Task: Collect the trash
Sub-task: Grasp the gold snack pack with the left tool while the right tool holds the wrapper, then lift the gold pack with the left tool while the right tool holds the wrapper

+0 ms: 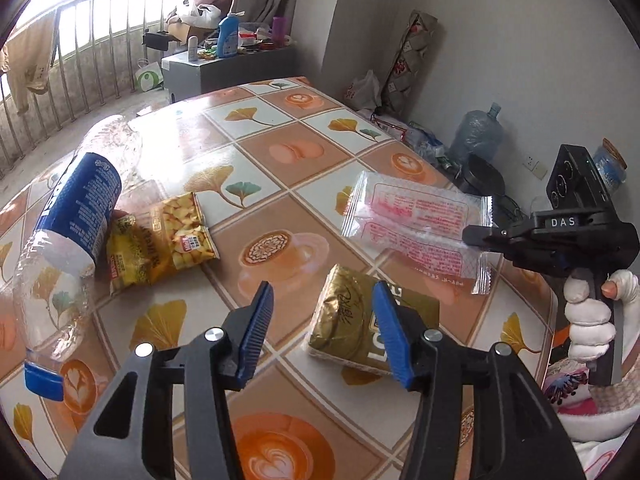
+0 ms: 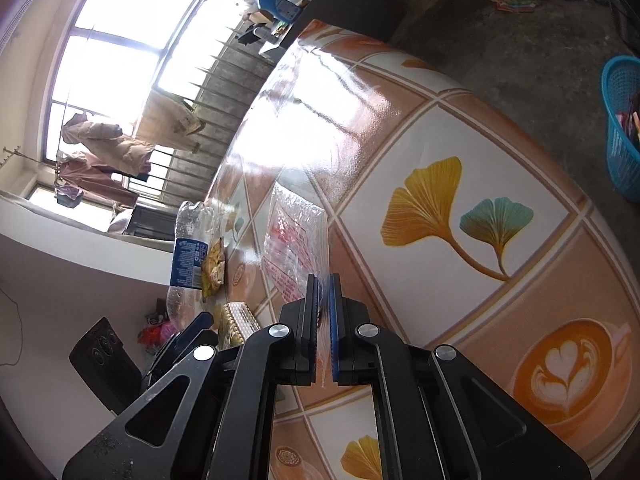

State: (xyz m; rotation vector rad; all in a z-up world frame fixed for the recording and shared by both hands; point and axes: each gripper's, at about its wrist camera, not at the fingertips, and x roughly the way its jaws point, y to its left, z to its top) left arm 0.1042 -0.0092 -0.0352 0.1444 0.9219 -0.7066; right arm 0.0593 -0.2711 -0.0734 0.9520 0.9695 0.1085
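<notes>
My left gripper (image 1: 322,320) is open and empty, low over the tiled table (image 1: 280,152), with a gold tissue packet (image 1: 352,316) just ahead between its fingers. A yellow snack bag (image 1: 160,244) and an empty blue-labelled plastic bottle (image 1: 68,232) lie to its left. My right gripper (image 1: 470,236) is shut on the edge of a clear wrapper with red print (image 1: 416,220), lifted off the table. In the right wrist view the gripper (image 2: 324,284) pinches that wrapper (image 2: 296,236); the bottle (image 2: 188,256), snack bag (image 2: 214,268) and tissue packet (image 2: 240,320) lie beyond.
A blue plastic basket (image 2: 622,128) stands on the floor off the table's far side. A large water jug (image 1: 478,132), bags and clutter lie on the floor by the wall. A grey cabinet (image 1: 216,68) with bottles stands near the window railing.
</notes>
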